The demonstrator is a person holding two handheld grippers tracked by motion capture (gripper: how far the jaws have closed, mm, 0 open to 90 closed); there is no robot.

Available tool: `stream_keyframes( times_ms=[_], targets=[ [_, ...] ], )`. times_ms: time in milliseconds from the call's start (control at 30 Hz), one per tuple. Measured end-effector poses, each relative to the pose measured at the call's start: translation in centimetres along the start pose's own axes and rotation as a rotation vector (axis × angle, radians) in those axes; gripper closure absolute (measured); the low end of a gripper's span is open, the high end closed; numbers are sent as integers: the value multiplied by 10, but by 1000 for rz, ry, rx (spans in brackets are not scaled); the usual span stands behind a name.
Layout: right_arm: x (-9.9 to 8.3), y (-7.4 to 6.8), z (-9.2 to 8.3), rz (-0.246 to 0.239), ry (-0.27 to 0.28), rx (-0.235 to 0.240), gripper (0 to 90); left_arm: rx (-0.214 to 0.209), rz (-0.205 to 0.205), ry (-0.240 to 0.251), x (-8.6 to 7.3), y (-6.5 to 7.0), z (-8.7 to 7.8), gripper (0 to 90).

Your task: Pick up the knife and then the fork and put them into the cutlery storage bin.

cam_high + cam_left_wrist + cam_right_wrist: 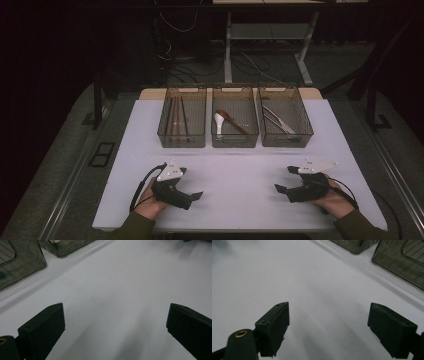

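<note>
Left hand-held gripper (192,196) & right hand-held gripper (281,190): jaws apart, empty, low over bare white tabletop (235,175). Beyond, three smoky clear plastic bins (234,141) already hold sorted cutlery; nothing loose outside. Sorting looks done, or unstarted.

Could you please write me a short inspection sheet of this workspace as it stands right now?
Surface: white table top, bare in front of the bins.
Job's things: three smoky clear bins in a row; left bin holds chopsticks, middle bin a white spoon and a dark-red spoon, right bin metal cutlery.
Clutter: nothing seen.
Grippers: left tool and right tool both open, empty, held low over the table.
Cables: one black cable trails from the left tool; floor wires behind.
Surroundings: dark room, white desk frame beyond.
</note>
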State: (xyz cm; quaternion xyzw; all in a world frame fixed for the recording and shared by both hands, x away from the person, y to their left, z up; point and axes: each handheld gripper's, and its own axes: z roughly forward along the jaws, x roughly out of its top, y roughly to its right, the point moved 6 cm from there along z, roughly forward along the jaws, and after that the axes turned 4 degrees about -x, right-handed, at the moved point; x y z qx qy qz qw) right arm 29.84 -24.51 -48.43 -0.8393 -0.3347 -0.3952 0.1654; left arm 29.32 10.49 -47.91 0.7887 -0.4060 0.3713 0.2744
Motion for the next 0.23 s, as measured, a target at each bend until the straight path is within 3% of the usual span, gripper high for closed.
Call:
stream_keyframes(
  times_ms=[233],
  targets=[
    [1,1,0,1,5,-2,176,0,1,0,0,0,0,10]
  ],
)
